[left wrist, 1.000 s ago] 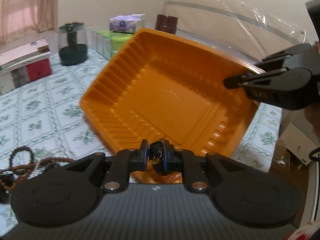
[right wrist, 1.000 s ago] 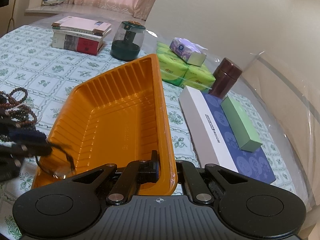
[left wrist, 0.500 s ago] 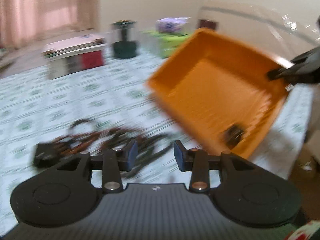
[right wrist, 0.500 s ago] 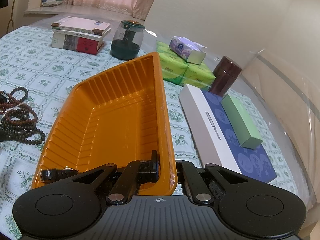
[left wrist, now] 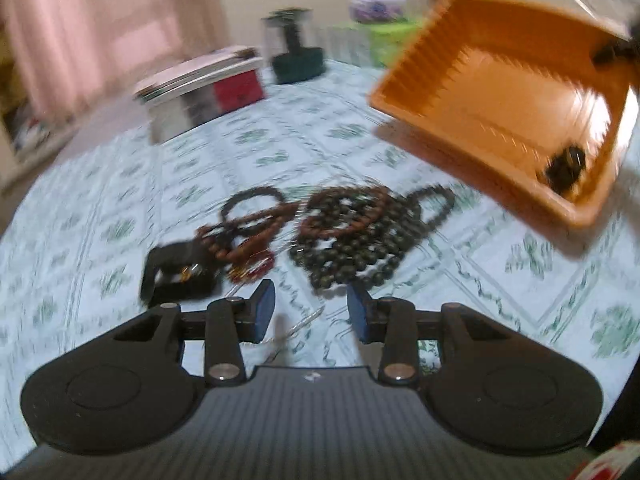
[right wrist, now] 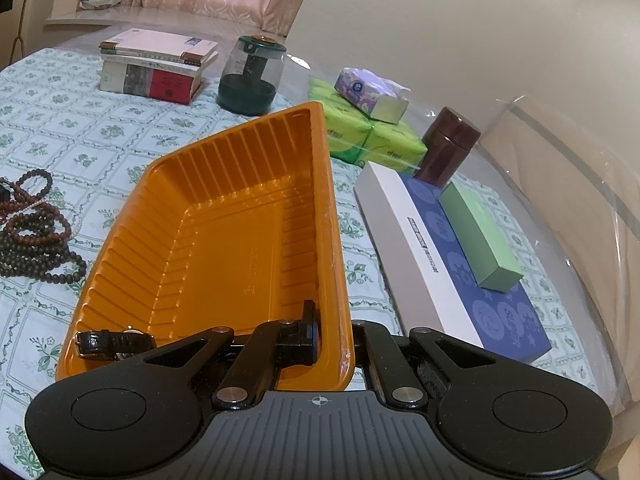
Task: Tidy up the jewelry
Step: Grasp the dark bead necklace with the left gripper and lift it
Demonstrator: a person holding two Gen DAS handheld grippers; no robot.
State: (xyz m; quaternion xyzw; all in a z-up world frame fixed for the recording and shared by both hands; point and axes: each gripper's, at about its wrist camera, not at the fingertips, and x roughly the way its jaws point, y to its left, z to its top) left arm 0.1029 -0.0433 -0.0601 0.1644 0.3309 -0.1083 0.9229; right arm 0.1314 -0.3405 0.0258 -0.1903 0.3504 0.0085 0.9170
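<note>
the right gripper (right wrist: 336, 340) pinches the near wall of the orange tray (right wrist: 224, 240), a black watch (right wrist: 114, 342) lying in its near corner. the left gripper (left wrist: 311, 310), jaws having just opened with nothing between, hovers over bead bracelets (left wrist: 352, 236) on the counter (left wrist: 120, 200)

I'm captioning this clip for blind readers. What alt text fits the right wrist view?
The right gripper is shut on the rim of an orange tray, tilted above a patterned tablecloth, with a black-strapped watch in its low corner. Bead strings lie left of the tray; books, a jar and boxes sit behind.
</note>
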